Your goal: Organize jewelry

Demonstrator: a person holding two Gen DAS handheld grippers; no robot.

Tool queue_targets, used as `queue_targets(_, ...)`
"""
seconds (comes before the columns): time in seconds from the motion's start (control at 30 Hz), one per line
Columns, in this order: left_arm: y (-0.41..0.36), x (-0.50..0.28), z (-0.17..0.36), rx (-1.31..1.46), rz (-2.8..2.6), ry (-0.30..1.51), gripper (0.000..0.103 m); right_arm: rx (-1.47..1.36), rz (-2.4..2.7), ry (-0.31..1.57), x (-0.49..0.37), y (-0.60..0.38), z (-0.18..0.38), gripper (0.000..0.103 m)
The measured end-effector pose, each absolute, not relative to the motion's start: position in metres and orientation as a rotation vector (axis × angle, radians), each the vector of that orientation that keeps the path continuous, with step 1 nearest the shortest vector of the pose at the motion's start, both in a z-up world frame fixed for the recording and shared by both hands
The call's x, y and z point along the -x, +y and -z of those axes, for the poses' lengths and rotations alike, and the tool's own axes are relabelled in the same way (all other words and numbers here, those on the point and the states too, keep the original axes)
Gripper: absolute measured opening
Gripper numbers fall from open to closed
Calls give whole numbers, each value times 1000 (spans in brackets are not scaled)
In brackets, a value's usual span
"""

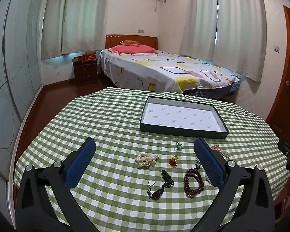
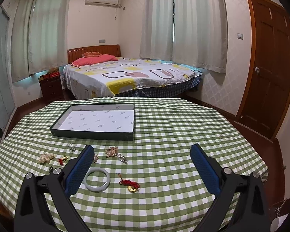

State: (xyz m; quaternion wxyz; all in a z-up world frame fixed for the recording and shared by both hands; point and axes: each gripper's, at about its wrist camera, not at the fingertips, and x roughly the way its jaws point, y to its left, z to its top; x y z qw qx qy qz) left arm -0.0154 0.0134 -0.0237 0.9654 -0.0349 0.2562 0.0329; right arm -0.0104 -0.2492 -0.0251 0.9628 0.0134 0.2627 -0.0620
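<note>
On the green checked tablecloth (image 1: 110,127) nothing is packed yet: both grippers, left (image 1: 145,164) and right (image 2: 142,166), hover spread wide and holding nothing, so the pearl strand (image 1: 146,160) likely needs pinching toward the empty tray (image 1: 183,130).

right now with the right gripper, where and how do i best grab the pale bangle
Probably pinch the bangle across its bare far-right rim, coming straight down from above. It lies flat on the tablecloth, and the right gripper, jaws open, has one finger over its left edge.
</note>
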Motion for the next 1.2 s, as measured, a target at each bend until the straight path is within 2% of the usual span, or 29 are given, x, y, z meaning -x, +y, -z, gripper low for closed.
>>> queue_targets(0.23,9,32,9,59,-60,466,99,-18,94,512,19,-239,19,97)
queue_targets(1.2,1,44,2,66,-8,483,99,-18,70,482,30,-231,9,97)
